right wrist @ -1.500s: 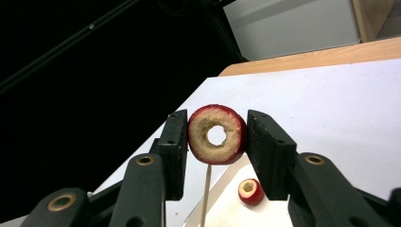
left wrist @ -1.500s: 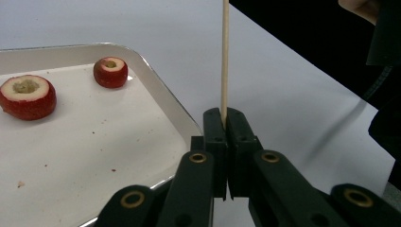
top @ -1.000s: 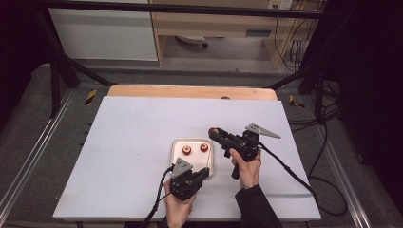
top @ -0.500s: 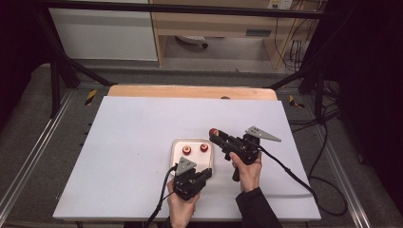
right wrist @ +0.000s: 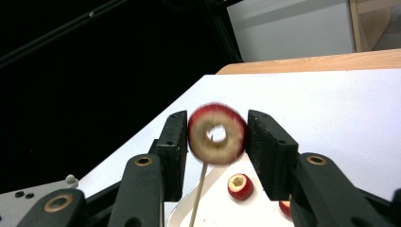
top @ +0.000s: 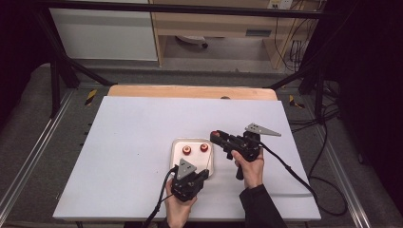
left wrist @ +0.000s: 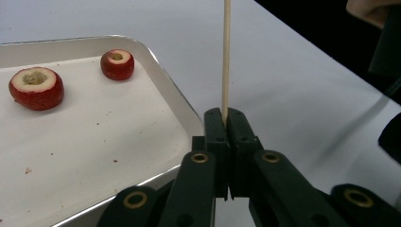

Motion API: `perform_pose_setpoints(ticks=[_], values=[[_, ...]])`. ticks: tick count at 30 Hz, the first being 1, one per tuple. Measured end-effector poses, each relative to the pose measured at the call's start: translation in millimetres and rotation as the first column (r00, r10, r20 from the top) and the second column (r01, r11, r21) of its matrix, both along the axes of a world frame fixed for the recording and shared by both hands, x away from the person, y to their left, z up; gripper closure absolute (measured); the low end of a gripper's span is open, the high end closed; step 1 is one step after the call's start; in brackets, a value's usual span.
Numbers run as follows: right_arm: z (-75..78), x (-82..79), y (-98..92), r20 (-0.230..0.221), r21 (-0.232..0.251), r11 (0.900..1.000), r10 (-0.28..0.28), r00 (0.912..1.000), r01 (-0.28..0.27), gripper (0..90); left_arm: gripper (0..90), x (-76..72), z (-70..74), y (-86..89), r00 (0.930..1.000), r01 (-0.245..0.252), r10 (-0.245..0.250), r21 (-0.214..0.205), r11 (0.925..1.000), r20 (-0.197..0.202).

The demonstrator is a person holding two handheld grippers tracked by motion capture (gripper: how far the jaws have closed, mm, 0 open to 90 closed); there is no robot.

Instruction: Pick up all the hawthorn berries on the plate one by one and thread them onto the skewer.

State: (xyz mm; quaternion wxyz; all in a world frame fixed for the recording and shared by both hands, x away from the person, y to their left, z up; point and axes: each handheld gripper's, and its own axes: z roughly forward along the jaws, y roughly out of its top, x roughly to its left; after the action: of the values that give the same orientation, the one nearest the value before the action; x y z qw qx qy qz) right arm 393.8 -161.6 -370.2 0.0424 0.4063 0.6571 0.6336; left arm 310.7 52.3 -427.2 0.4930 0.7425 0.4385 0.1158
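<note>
I am keeping the left gripper (left wrist: 226, 124) clenched on the lower end of the wooden skewer (left wrist: 226, 56), which is standing upright just beside the tray (left wrist: 156, 66), with both hands sitting where they were a second ago. The right gripper (right wrist: 217, 137) jaws have just been opening, and the cored red fruit slice (right wrist: 217, 133) is now sitting blurred between them over the skewer tip with a gap at the right pad, so I read it as released. Two more cored fruit pieces (top: 187, 150) are still lying on the tray.
</note>
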Motion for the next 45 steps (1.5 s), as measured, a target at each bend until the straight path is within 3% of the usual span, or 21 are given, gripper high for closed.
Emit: perform_pose_setpoints(ticks=[5, 12, 14, 16, 20, 26, 35, 38, 39, 40, 45], values=[[1.0, 1.8, -1.8, -0.021, -0.023, 0.9997, 0.013, 0.9997, -0.014, 61.1, 88.9, -1.3, -2.8, 0.1, 0.9998, 0.007, -0.007, 0.043, 0.999, 0.017], [2.6, 0.4, -3.8, -0.038, -0.018, 0.9998, -0.003, 0.9993, 0.002, 61.8, 88.9, -2.0, 0.0, 3.6, 0.9999, -0.001, 0.001, 0.007, 1.0, 0.014], [0.0, -1.2, -1.1, -0.031, -0.006, 1.0, 0.005, 0.9995, -0.005, 61.8, 88.9, -1.4, 0.7, 4.3, 1.0, -0.002, 0.002, -0.011, 0.9999, 0.001], [-4.7, -2.6, 3.2, -0.034, -0.024, 0.9993, 0.029, 0.999, -0.03, 61.8, 88.9, -0.3, 4.4, 6.4, 1.0, -0.005, 0.005, -0.036, 0.9994, -0.007], [-14.0, -8.1, 12.1, -0.038, -0.041, 0.9973, 0.06, 0.9975, -0.062, 61.8, 88.9, 5.7, 8.1, 9.5, 0.9997, -0.011, 0.01, -0.039, 0.9992, -0.022], [-23.6, -12.7, 19.3, -0.072, -0.076, 0.9915, 0.1, 0.9923, -0.106, 61.6, 88.9, 11.0, 9.5, 11.5, 1.0, -0.001, 0.001, -0.021, 0.9998, 0.006], [-30.0, -18.4, 24.4, -0.079, -0.11, 0.9864, 0.113, 0.9905, -0.121, 61.0, 88.8, 15.0, 6.6, 15.0, 0.9991, 0.027, -0.027, 0.005, 0.9996, 0.032], [-27.3, -19.9, 22.0, -0.056, -0.121, 0.9851, 0.117, 0.9916, -0.123, 53.5, 88.8, 15.0, 5.3, 20.6, 0.9984, 0.031, -0.032, 0.026, 0.9992, 0.047], [-23.6, -21.3, 18.1, -0.033, -0.147, 0.9826, 0.11, 0.9934, -0.114, 46.7, 88.7, 14.9, 4.6, 23.7, 0.998, 0.037, -0.038, 0.024, 0.999, 0.05], [-23.6, -21.3, 18.1, -0.033, -0.147, 0.9826, 0.11, 0.9934, -0.114, 46.7, 88.7, 14.4, 3.9, 26.9, 0.9977, 0.039, -0.041, 0.033, 0.9987, 0.054], [-23.3, -20.7, 10.1, -0.009, -0.278, 0.9549, 0.107, 0.9942, -0.105, 25.0, 88.6, 12.6, -0.6, 47.1, 0.9971, 0.047, -0.05, 0.064, 0.9968, 0.057]])
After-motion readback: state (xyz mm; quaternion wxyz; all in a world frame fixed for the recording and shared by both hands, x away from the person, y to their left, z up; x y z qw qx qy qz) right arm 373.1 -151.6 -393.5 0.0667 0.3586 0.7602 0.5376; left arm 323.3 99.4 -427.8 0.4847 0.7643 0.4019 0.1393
